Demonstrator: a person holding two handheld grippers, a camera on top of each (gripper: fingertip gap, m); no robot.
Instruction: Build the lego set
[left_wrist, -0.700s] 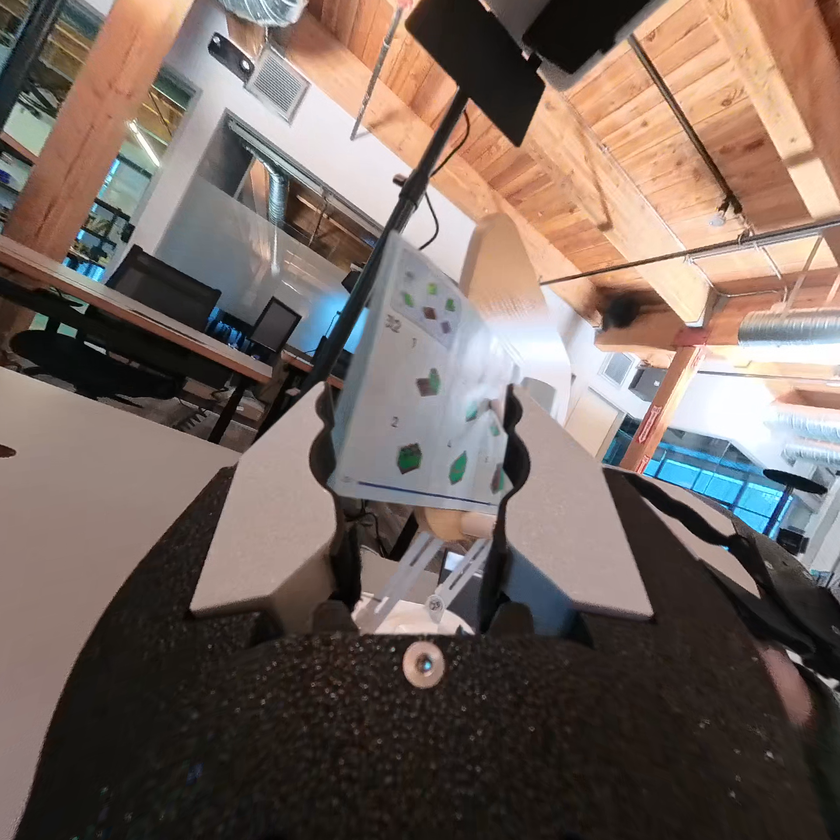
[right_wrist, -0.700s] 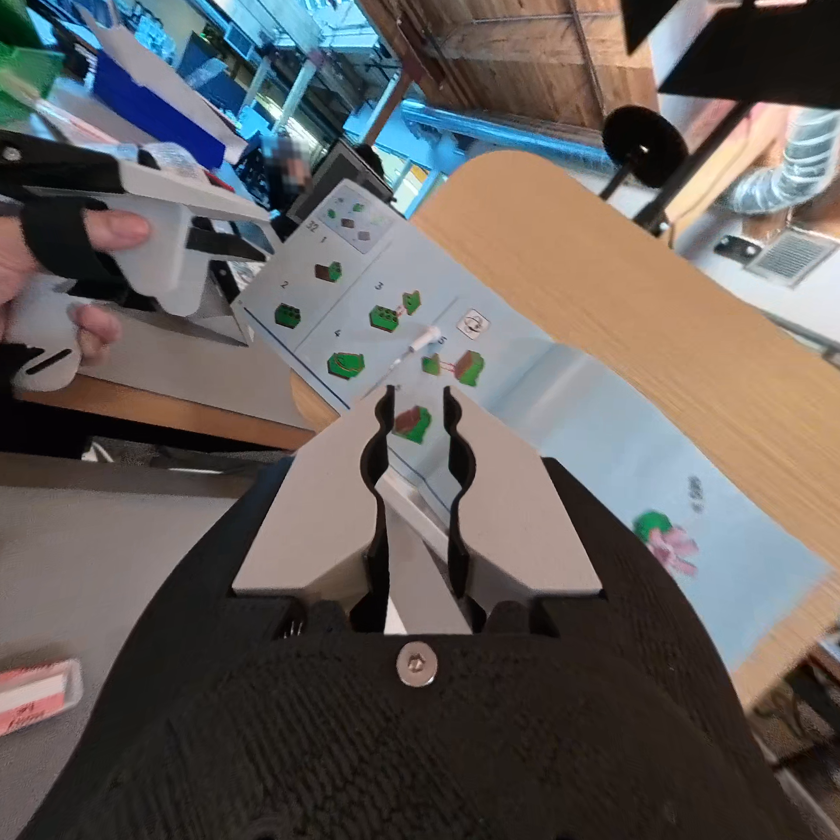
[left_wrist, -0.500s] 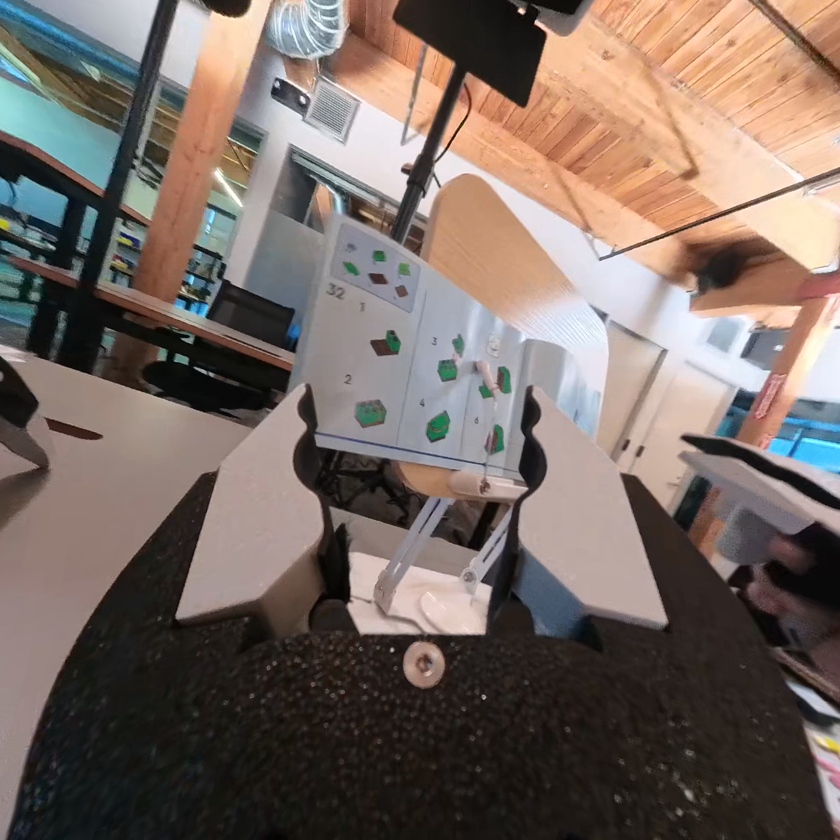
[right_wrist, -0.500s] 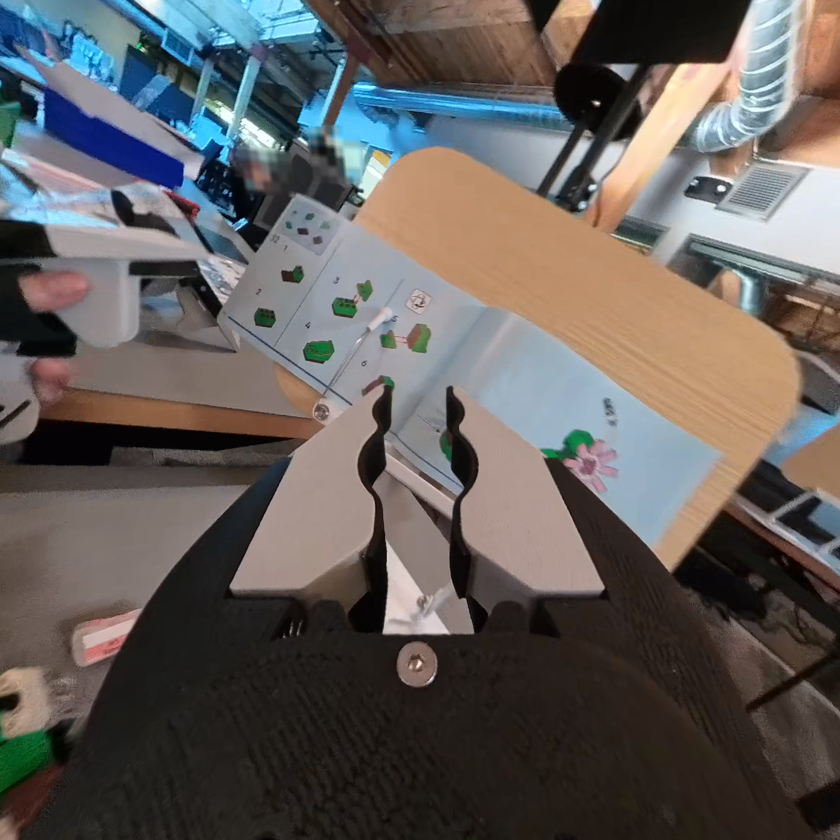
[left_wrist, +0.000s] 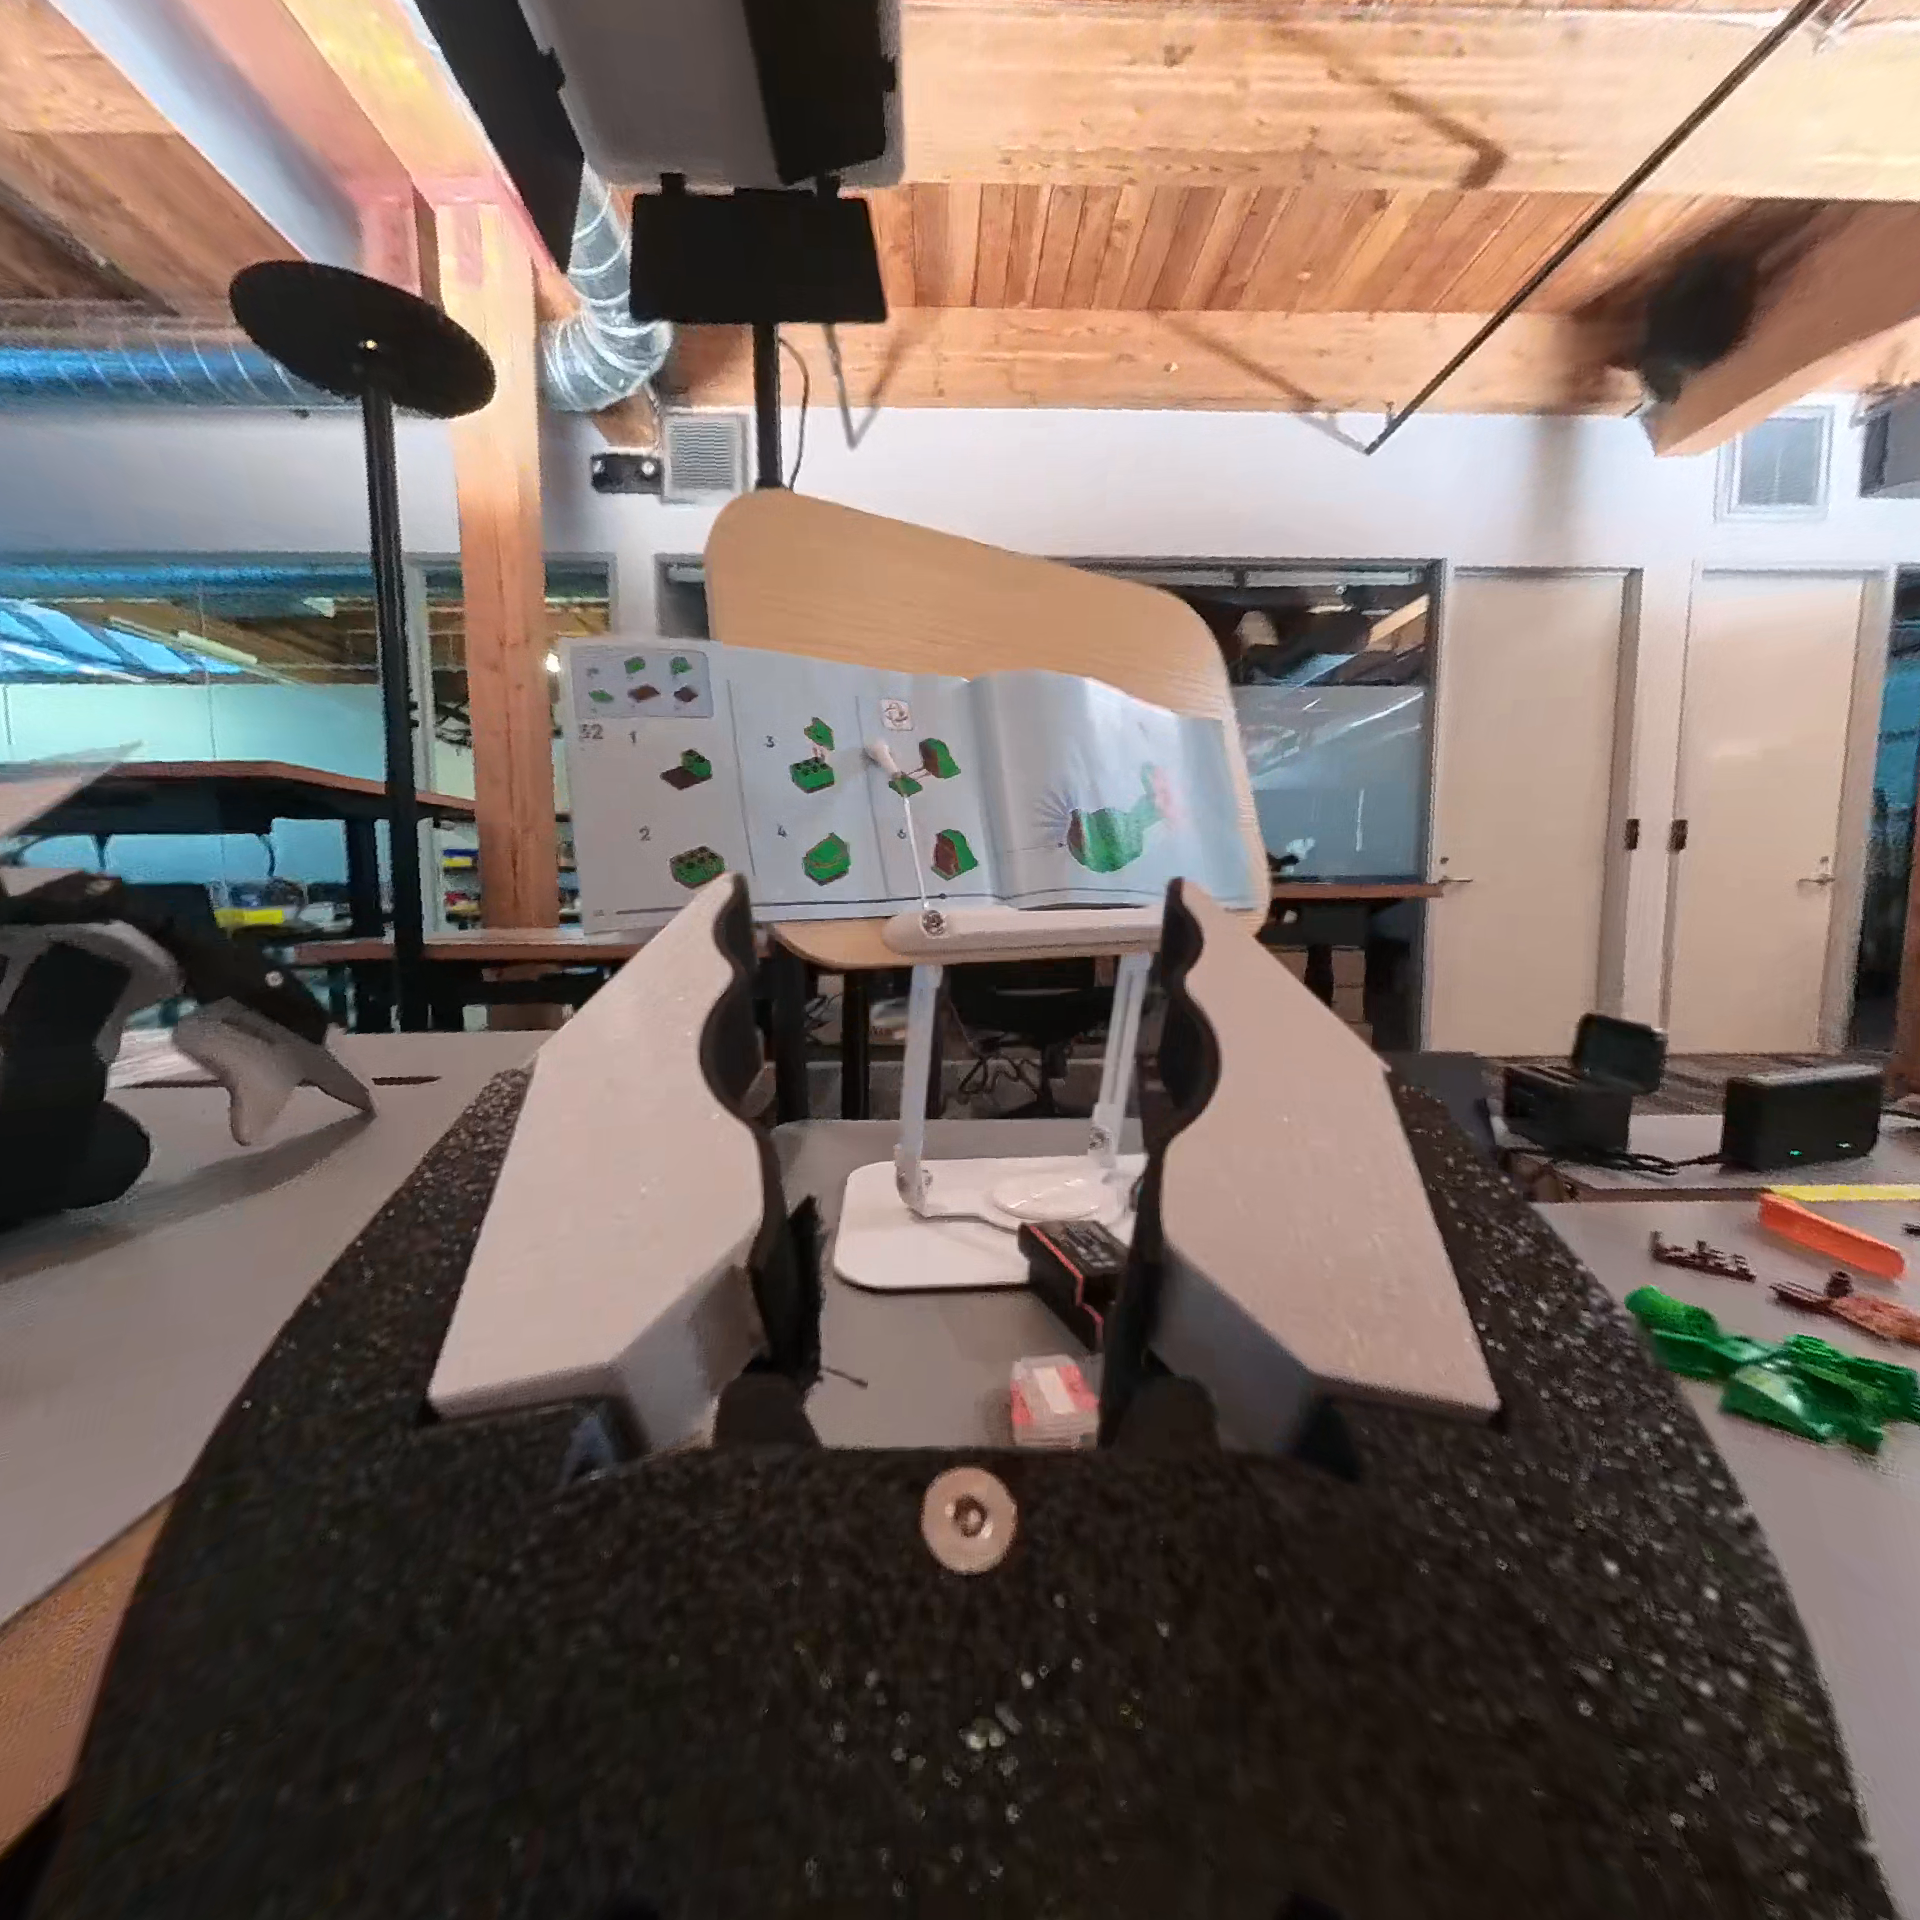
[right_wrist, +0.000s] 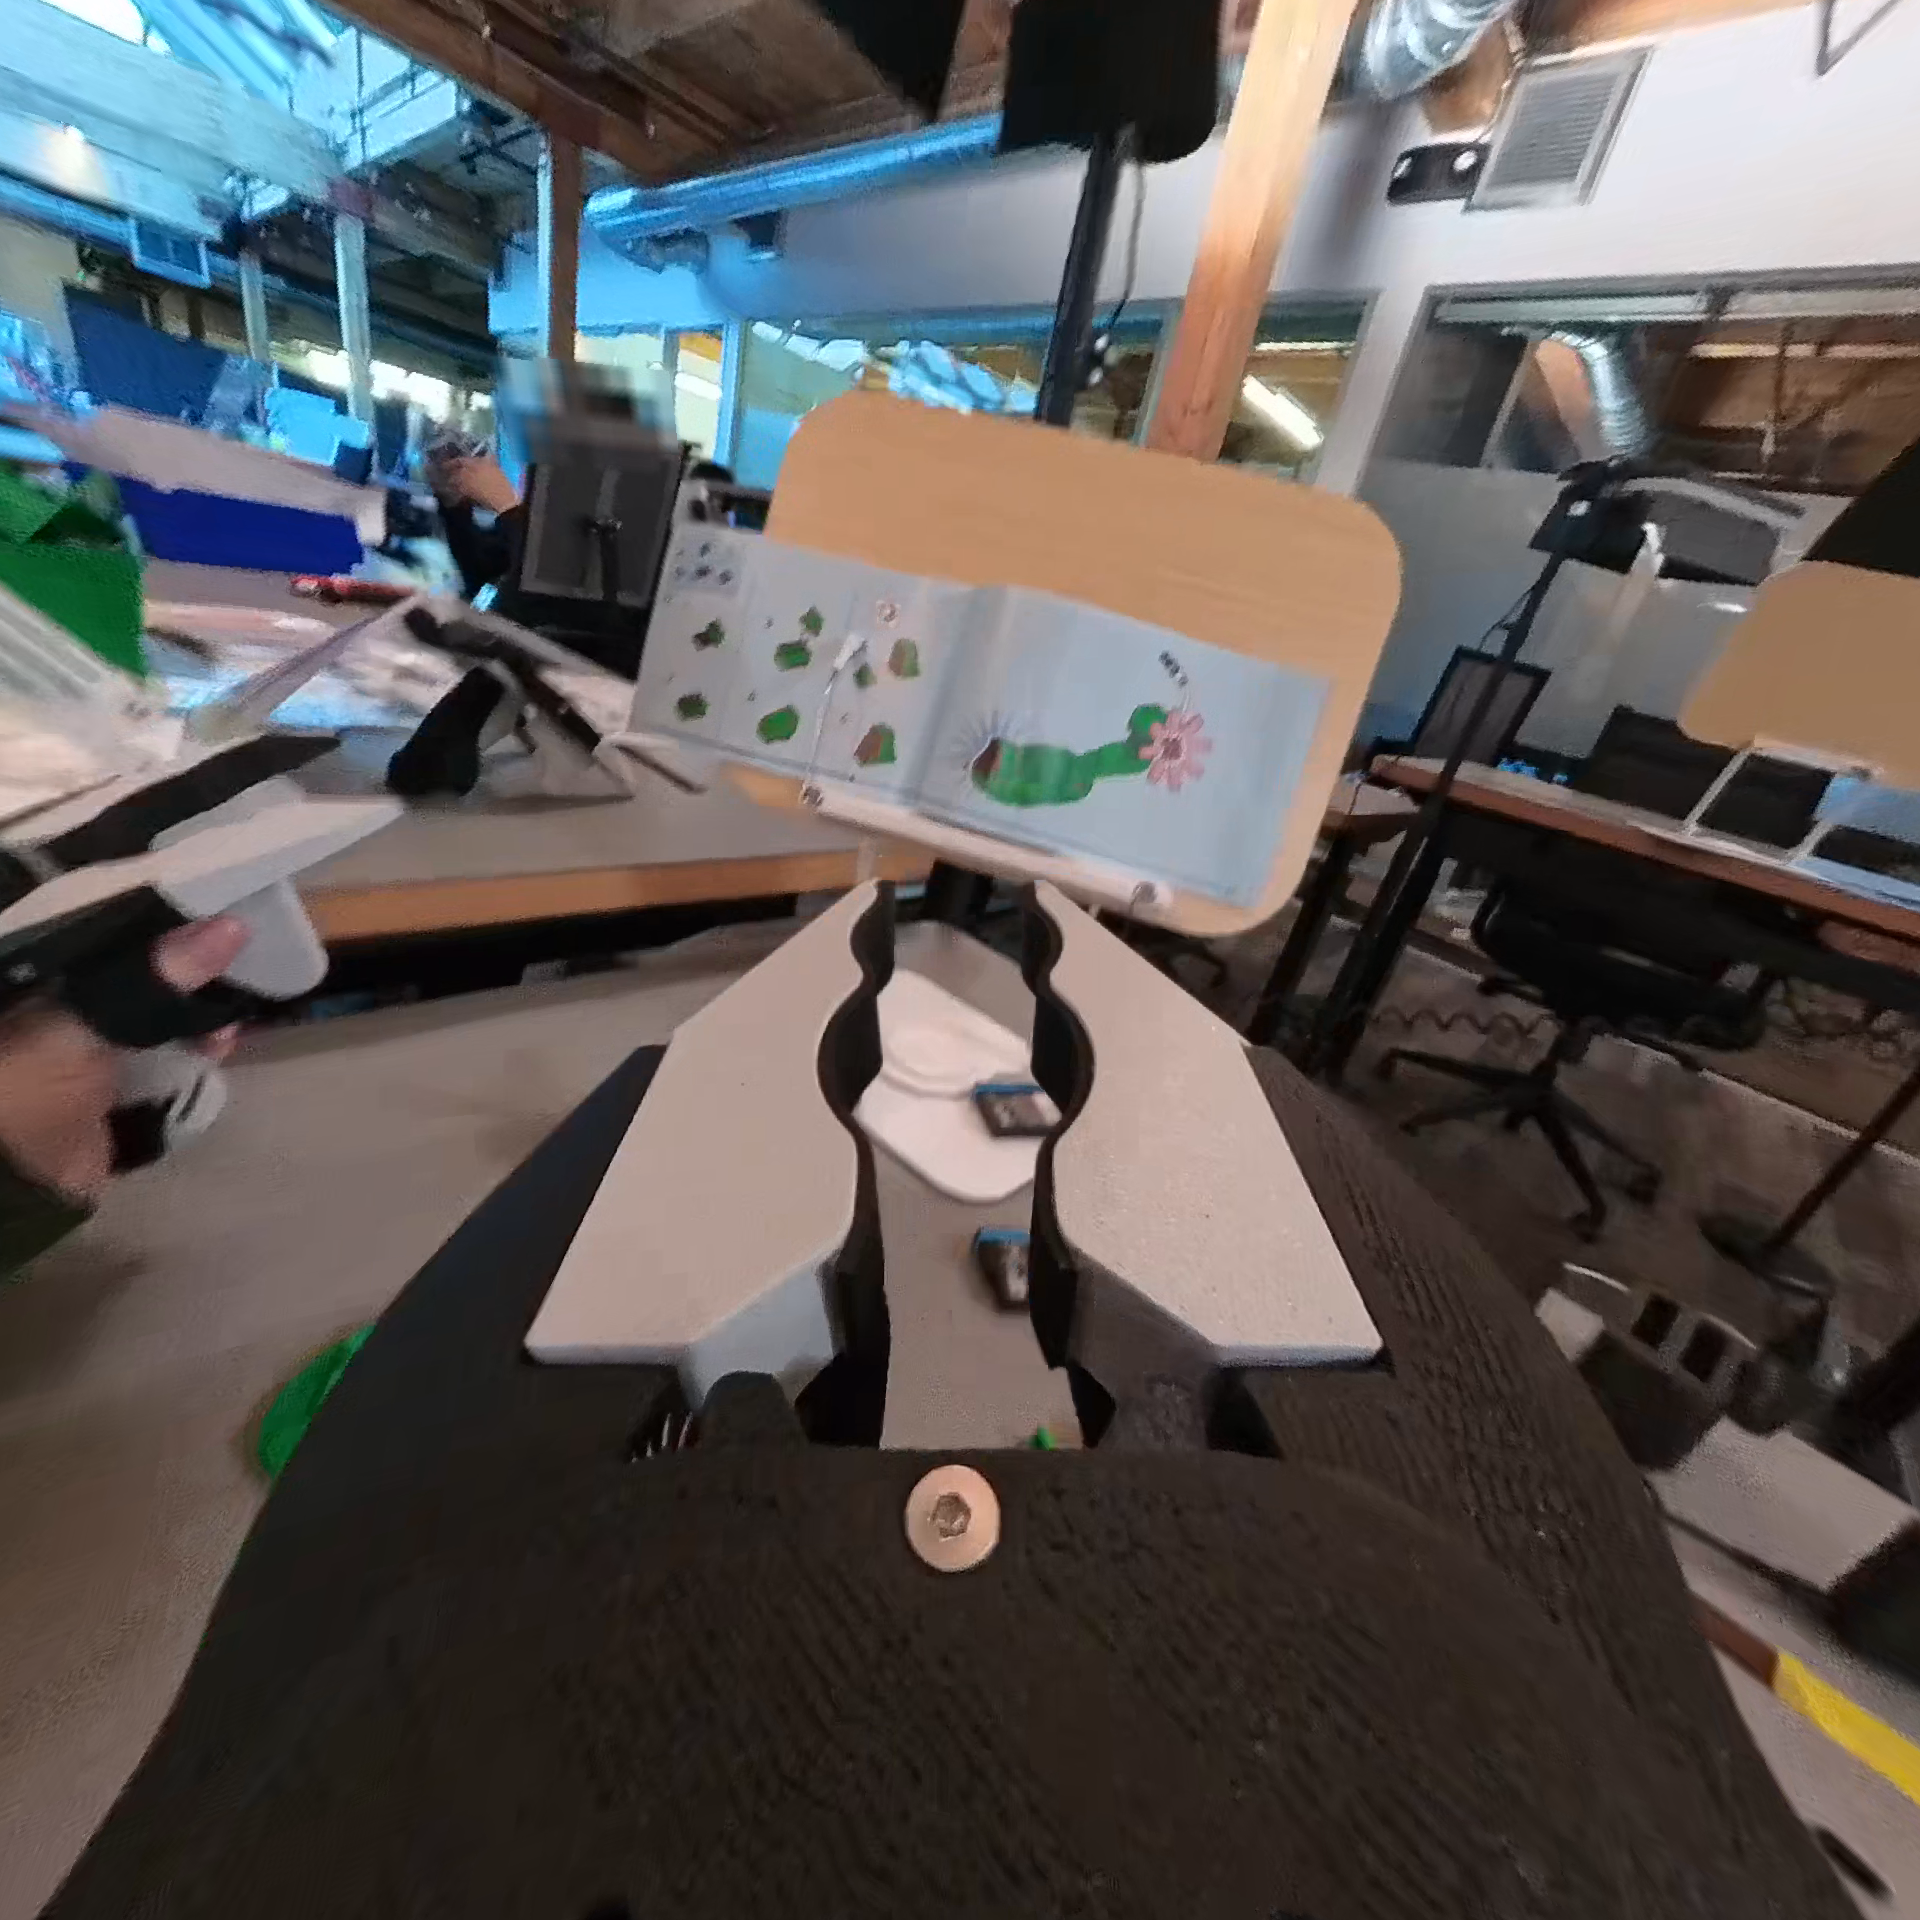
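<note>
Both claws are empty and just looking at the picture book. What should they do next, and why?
Probably lower the left claw toward the green bricks on the grey table, to its right. Both it and the right claw are open and hold nothing, and the instruction booklet on its wooden stand shows green pieces joined first.

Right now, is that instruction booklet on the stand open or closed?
Open. The instruction booklet lies spread across two pages on the wooden stand, with a thin white clip arm across it.

Instruction booklet on stand: printed page number, step numerals; content withheld. Nothing else legible.
</note>
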